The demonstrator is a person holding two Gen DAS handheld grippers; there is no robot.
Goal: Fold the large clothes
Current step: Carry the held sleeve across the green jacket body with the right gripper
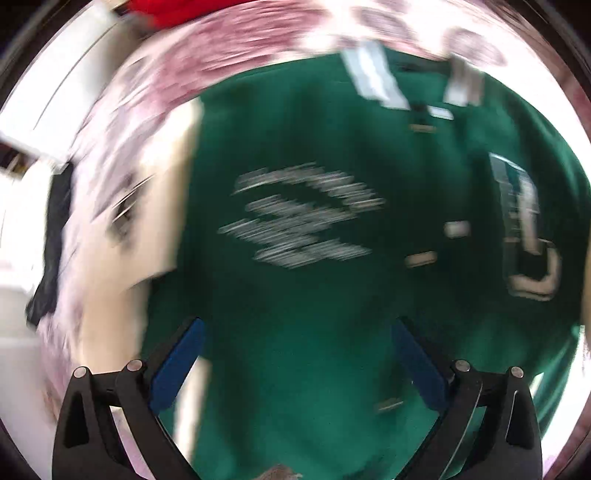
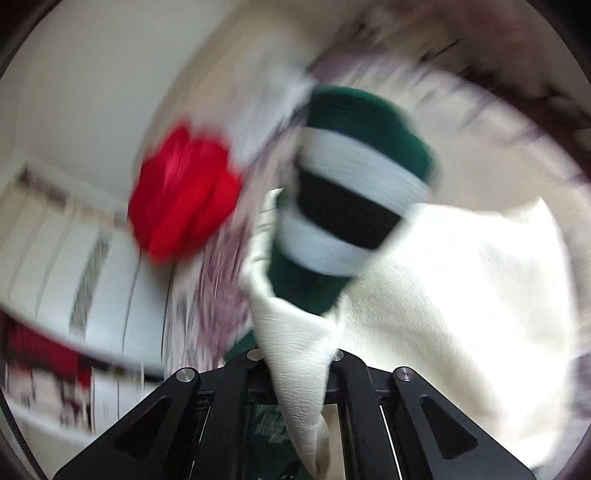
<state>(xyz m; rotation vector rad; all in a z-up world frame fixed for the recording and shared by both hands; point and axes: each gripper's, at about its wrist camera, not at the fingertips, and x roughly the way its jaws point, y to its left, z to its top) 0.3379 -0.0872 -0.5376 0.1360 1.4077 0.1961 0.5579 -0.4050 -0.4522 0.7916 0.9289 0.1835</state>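
A green varsity jacket [image 1: 332, 147] with white lettering and cream sleeves lies spread on a pink-patterned bed cover [image 1: 229, 48]. My left gripper [image 1: 299, 332] is open above the jacket's lower body, blue pads [image 1: 177, 362] apart, holding nothing. My right gripper [image 2: 297, 354] is shut on the jacket's cream sleeve [image 2: 299, 354], which rises between the fingers. The sleeve's green, white and black striped cuff [image 2: 347, 206] hangs in front. Both views are blurred by motion.
A red cloth [image 2: 184, 192] lies on the bed beyond the cuff, and also shows at the top of the left wrist view [image 1: 173, 11]. A dark garment [image 1: 51, 236] hangs at the bed's left edge. White furniture [image 2: 74, 258] stands at the left.
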